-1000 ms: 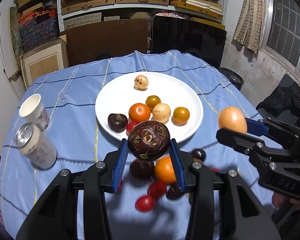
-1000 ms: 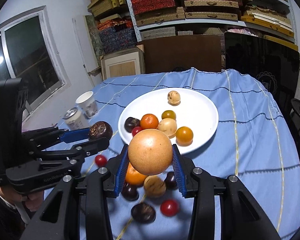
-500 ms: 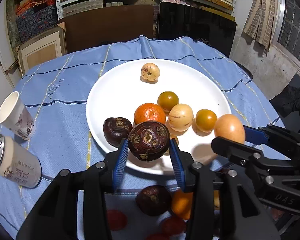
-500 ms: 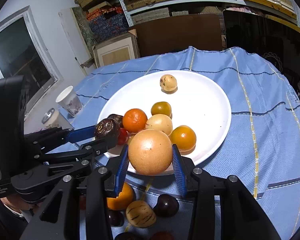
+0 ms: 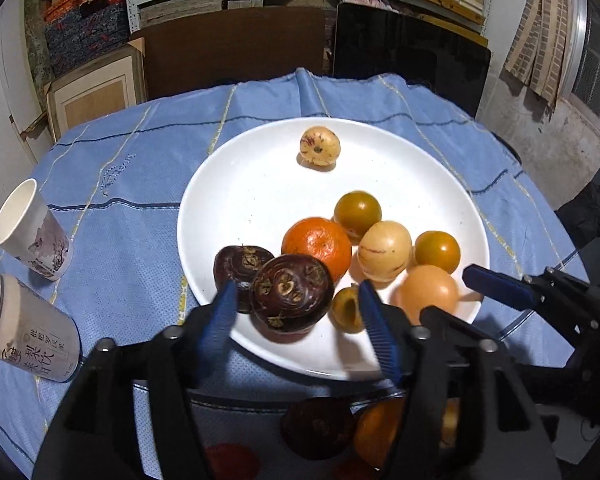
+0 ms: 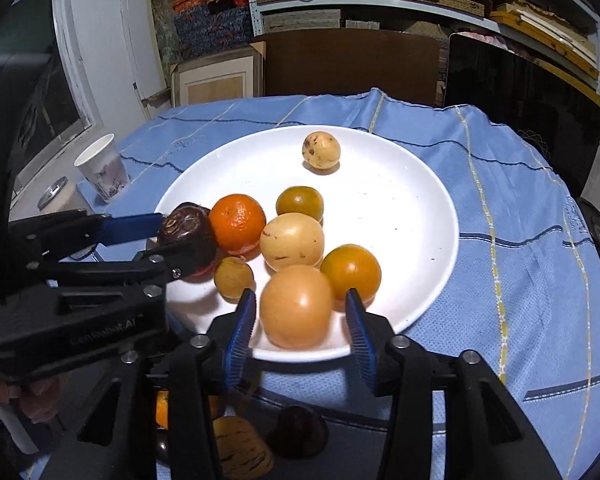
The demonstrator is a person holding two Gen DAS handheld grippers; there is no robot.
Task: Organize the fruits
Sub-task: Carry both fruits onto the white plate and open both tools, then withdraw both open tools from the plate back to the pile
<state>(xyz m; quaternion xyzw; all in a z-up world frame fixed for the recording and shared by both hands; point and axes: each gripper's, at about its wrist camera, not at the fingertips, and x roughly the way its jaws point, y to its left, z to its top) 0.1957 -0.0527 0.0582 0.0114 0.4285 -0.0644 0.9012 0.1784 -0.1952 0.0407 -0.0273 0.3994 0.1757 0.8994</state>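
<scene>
Opening over the near rim of a white plate [image 5: 260,184], the left gripper [image 5: 296,312] has its blue-padded fingers [image 5: 220,320] spread clear of a dark brown, wrinkled fruit [image 5: 292,292], which sits on the plate between them with a gap on each side. Just beside it to the right, the right gripper [image 6: 298,320] is also opening; its fingers [image 6: 240,328] stand narrowly apart around a pale orange round fruit [image 6: 296,306] resting on the plate's near edge, and the pads do not press it.

Other fruit lies on the plate: a mandarin [image 5: 318,242], a second dark fruit [image 5: 240,266], a cream striped fruit [image 5: 384,250], two greenish-orange tomatoes [image 5: 358,212], and a pale speckled fruit [image 5: 320,146] alone at the far side.

The plate rests on a counter covered with a blue cloth [image 5: 132,168]. A paper cup [image 5: 32,230] and a drink can [image 5: 28,328] stand at the left. More fruit lies on the cloth beneath the grippers, partly hidden.
</scene>
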